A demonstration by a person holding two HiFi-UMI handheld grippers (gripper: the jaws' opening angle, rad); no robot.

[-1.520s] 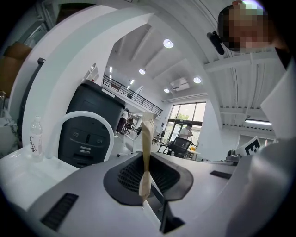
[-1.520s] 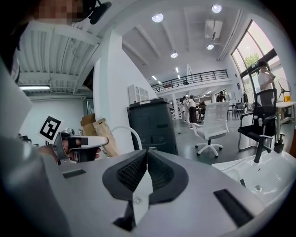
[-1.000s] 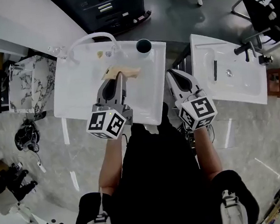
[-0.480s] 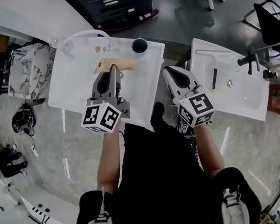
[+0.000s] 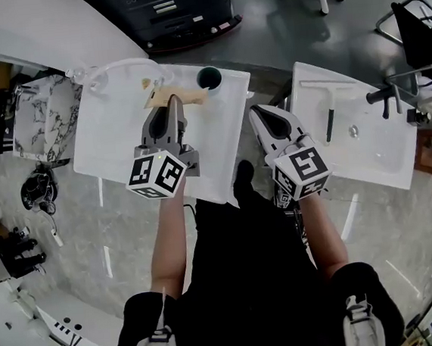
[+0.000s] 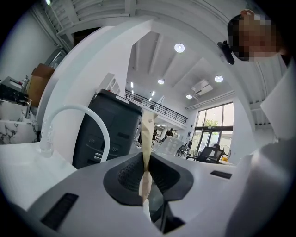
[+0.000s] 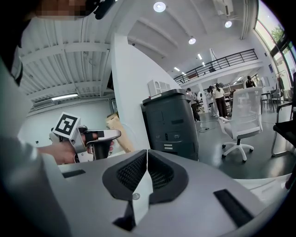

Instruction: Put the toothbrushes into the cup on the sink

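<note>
Jutting from the left gripper [image 5: 173, 108], the toothbrush packet [image 5: 193, 97] is flat, tan

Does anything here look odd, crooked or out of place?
Only one thing: the left gripper grips a flat tan packet, not a bare toothbrush, sticking out crosswise over the white sink near the dark cup. Nothing looks spilled or broken.

This looks like a large open-plan office or test hall, not a home bathroom. A white sink [image 5: 106, 141] and a second sink [image 5: 374, 153] stand on a polished grey floor [image 5: 287, 40]. Around them are a white swivel chair [image 7: 240, 122], a dark unit [image 7: 171, 122] that may be a printer, recessed ceiling lights [image 7: 159, 6], a railed mezzanine [image 7: 217, 62], tall windows [image 6: 212, 134] and distant people [image 7: 217, 99].
</note>
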